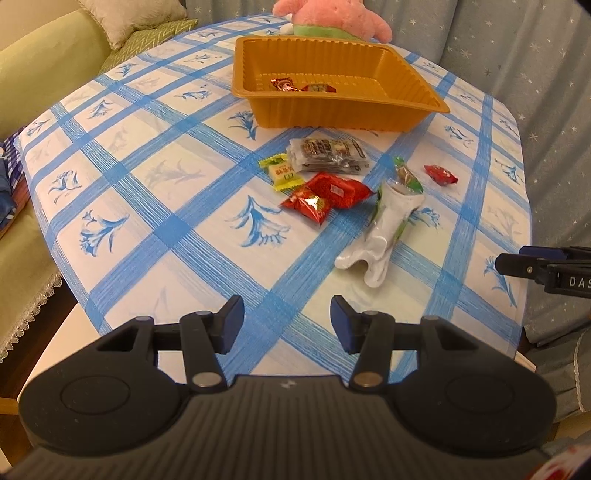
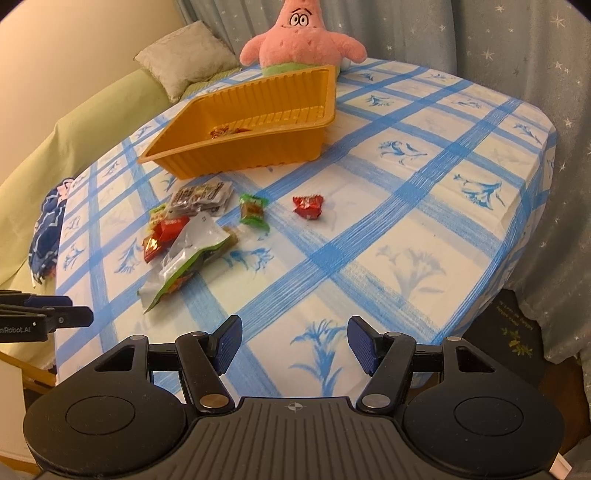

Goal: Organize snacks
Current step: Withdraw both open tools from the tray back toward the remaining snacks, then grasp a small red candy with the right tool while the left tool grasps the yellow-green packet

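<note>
An orange tray stands at the far side of the table with a couple of red wrapped snacks inside. Loose snacks lie in front of it: a grey-brown pack, a yellow-green candy, red packets, a white-and-green pouch, a green candy and a lone red candy. My left gripper is open and empty near the table's front edge. My right gripper is open and empty, also at the front edge.
A pink plush star sits behind the tray. A blue-checked cloth covers the table. A green sofa with cushions stands to the left, starry curtains behind. The other gripper shows at each view's side.
</note>
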A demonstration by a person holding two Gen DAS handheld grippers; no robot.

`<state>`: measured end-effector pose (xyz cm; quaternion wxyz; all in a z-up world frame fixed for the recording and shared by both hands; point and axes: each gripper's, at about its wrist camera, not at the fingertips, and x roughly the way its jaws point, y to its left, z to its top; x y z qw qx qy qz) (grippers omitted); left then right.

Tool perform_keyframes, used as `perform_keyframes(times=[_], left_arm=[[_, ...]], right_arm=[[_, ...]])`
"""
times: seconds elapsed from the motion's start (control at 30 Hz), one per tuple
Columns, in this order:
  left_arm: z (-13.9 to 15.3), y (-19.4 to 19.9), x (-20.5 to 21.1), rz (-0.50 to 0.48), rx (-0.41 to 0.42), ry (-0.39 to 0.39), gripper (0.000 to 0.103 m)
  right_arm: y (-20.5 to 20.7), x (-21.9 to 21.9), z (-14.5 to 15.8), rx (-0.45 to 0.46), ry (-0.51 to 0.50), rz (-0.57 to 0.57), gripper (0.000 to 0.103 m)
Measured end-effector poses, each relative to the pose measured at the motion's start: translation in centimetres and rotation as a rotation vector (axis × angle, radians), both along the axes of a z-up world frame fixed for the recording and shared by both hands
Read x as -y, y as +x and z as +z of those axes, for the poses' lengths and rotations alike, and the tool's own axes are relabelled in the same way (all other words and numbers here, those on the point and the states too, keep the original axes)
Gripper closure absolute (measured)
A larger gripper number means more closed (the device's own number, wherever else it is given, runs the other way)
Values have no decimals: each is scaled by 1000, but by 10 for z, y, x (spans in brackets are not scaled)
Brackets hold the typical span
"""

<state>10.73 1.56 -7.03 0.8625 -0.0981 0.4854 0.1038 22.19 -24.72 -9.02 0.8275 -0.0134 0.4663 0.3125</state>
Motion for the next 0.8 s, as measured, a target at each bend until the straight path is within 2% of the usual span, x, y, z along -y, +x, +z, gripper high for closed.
perform_keyframes(times=[0.43,0.8], left_arm=[[0,16,-19,58,32,24,55],[-2,31,-30,81,38,37,55]], right_arm=[[40,-9,-1,69,-9,-18,40],[68,-26,-3,110,-3,8,40]])
